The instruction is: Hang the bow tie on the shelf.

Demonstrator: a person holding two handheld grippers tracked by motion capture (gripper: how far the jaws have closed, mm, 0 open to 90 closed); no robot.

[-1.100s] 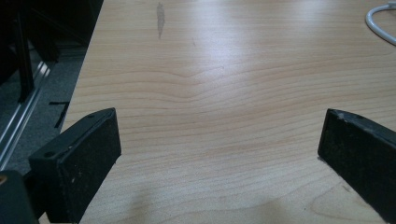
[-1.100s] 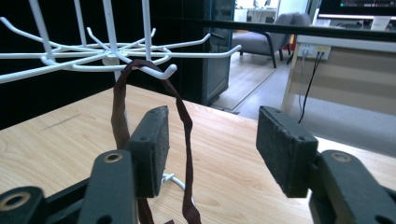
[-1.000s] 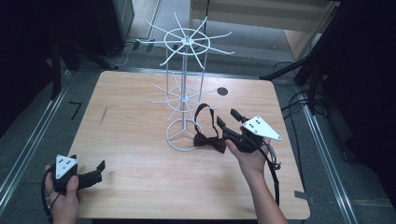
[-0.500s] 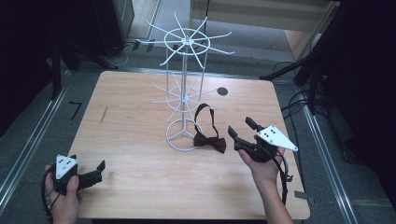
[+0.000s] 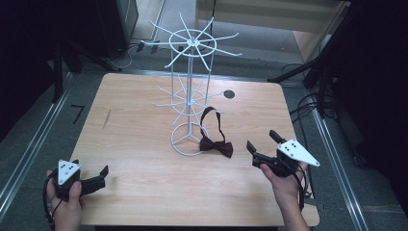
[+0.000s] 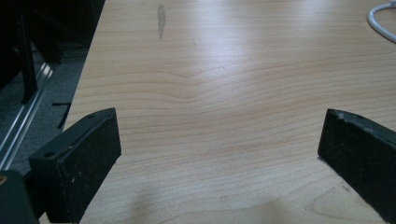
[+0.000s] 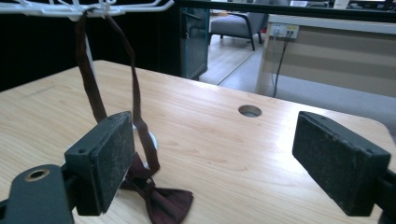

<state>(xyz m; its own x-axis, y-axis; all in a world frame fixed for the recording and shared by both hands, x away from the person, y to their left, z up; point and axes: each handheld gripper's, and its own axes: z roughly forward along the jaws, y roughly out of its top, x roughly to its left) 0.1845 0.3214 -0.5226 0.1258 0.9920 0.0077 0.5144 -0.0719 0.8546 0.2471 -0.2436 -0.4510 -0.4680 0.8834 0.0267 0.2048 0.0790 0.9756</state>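
Note:
A dark red bow tie (image 5: 217,146) lies on the wooden table (image 5: 134,144) beside the base ring of a white wire rack (image 5: 191,96). Its strap (image 5: 211,115) loops up over a low rack hook. My right gripper (image 5: 262,141) is off to the bow tie's right, apart from it; its jaws have just been opening and stand wide with nothing between them. In the right gripper view the bow tie (image 7: 163,203) and strap (image 7: 135,93) sit past the left jaw of my right gripper (image 7: 212,140). My left gripper (image 5: 98,175) rests open near the front left corner, its jaws empty (image 6: 219,135).
A round cable hole (image 5: 229,94) is in the table behind the rack. The rack's upper ring of hooks (image 5: 192,41) spreads wide above the table. Metal floor rails (image 5: 29,144) run along both sides, with cables (image 5: 308,103) at the right.
My right gripper let go of the bow tie, opened, and drew back to the right toward the table's edge. The bow tie stays by the rack base. The left gripper has not moved.

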